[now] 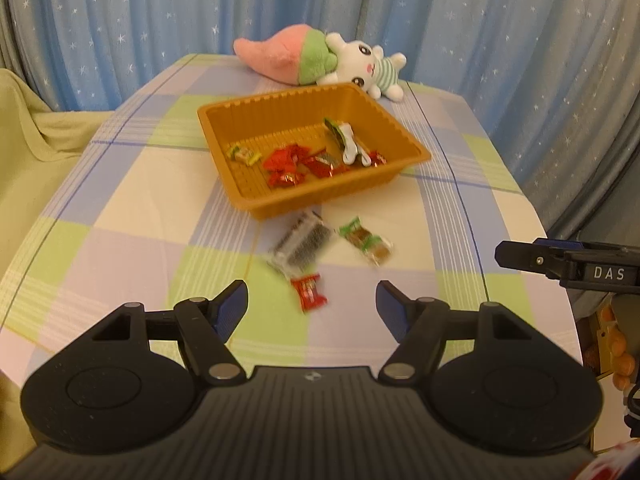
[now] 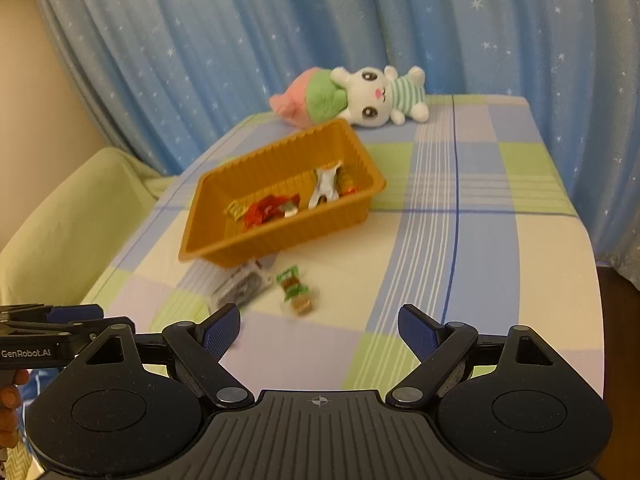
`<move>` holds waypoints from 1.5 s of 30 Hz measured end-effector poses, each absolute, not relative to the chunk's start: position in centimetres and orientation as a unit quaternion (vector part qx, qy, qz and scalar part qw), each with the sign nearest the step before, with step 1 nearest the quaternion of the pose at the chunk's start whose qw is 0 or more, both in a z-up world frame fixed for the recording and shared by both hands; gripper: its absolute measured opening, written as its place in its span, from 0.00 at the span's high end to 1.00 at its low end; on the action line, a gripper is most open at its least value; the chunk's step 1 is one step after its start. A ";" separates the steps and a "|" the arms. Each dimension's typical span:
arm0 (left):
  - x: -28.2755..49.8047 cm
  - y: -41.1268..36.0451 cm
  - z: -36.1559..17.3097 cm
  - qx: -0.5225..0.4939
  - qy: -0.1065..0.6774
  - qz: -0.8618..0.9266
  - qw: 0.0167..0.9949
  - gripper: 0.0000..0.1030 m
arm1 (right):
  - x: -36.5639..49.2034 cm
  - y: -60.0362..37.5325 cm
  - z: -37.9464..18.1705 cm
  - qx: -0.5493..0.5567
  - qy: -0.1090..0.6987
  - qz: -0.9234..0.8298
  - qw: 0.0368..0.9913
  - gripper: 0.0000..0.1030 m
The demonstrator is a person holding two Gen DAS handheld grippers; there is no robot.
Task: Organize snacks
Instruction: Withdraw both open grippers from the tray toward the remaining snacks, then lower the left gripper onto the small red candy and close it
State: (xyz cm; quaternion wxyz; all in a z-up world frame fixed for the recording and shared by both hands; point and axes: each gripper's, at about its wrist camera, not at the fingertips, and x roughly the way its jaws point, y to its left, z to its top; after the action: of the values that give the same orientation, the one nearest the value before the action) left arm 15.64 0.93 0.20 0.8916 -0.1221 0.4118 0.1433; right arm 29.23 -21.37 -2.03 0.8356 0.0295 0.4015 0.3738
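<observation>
Orange tray [image 1: 404, 168] on checked bench [image 1: 120, 208], several red, green and white wrapped snacks inside; three snacks loose on bench just before tray: clear pack [image 1: 299, 245], green bar [image 1: 366, 241], red candy [image 1: 308, 291]; left gripper [image 1: 312, 304] jaws wide, empty, red candy between fingertips in view, contact unclear; right gripper [image 2: 319, 330] jaws wide, empty, above bench near green bar; plush rabbit [image 2: 380, 96] behind tray.

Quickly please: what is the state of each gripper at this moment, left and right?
Left gripper: open, holding nothing; a red snack packet lies on the table between its fingers, untouched.
Right gripper: open, holding nothing.
</observation>
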 end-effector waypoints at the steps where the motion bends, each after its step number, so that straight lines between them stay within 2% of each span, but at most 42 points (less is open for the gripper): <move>1: 15.5 0.6 0.0 -0.123 0.414 0.143 0.891 0.34 | 29.0 -21.5 -2.2 0.026 0.403 0.376 0.834 0.17; 17: 13.4 -2.7 -2.6 -0.129 0.451 0.152 0.870 0.34 | 26.7 -23.2 -5.2 -0.010 0.441 0.387 0.810 0.17; 45: 13.8 -1.0 -4.8 -0.137 0.469 0.149 0.860 0.34 | 26.6 -20.7 -7.8 -0.038 0.470 0.390 0.791 0.17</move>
State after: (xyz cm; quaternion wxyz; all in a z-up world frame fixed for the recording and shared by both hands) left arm 13.85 -1.03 -4.78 0.8597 -0.1375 0.4688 0.1491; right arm 26.57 -20.66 -7.85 0.7909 -0.0380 0.4704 0.3895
